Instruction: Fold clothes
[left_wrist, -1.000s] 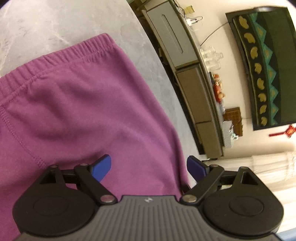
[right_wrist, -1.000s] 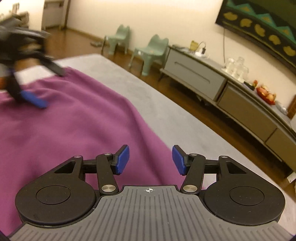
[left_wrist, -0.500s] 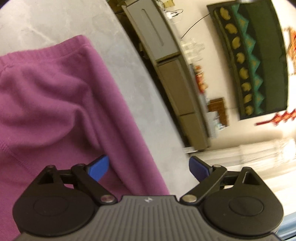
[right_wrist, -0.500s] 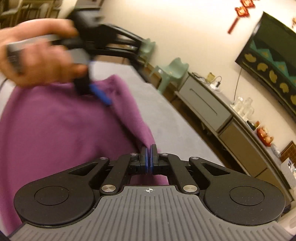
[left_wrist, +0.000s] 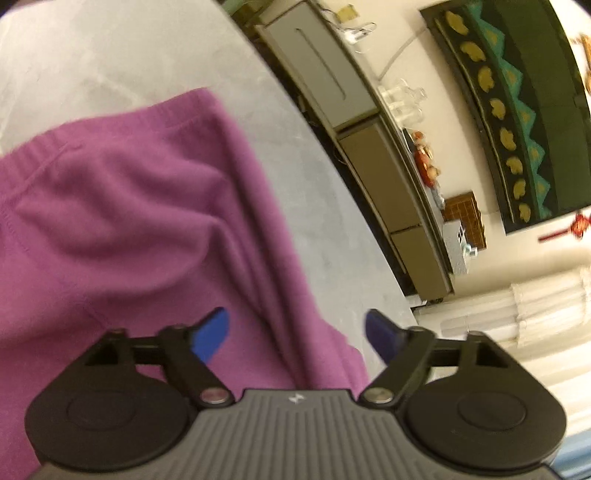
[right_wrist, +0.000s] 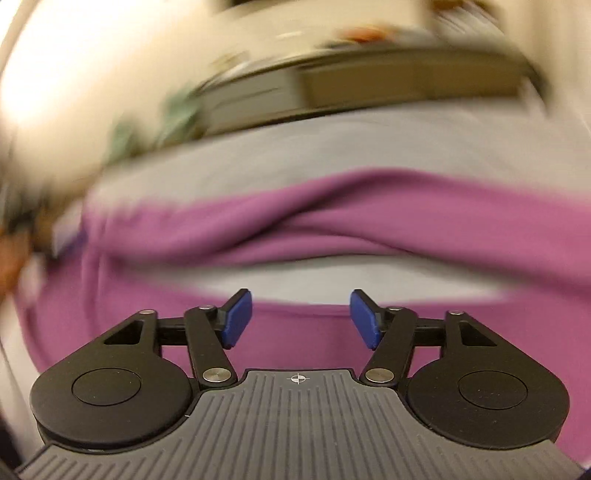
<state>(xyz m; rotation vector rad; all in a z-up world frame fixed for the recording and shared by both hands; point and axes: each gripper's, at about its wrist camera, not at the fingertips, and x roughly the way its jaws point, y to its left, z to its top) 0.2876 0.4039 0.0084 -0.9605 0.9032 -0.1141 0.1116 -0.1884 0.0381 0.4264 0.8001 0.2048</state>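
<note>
A purple garment (left_wrist: 122, 221) with a ribbed waistband lies rumpled on the grey table (left_wrist: 314, 177). My left gripper (left_wrist: 295, 330) hangs open over its right-hand edge, one blue pad above the cloth and the other past the hem, nothing held. The right wrist view is heavily motion-blurred: the purple garment (right_wrist: 332, 229) runs across it in a folded band with a strip of grey table showing between two layers. My right gripper (right_wrist: 300, 319) is open just above the near layer, its blue pads apart and empty.
A long grey-and-brown sideboard (left_wrist: 373, 155) stands beyond the table's far edge, with glasses and small items on top. A dark patterned wall hanging (left_wrist: 524, 103) is above it. White curtains (left_wrist: 535, 310) hang at the right. A blurred hand (right_wrist: 11, 254) shows at the left.
My right gripper, shut on the garment's edge half a second ago, has opened and swung round fast. The cloth now lies doubled over. My left gripper stayed open and shifted slightly.
</note>
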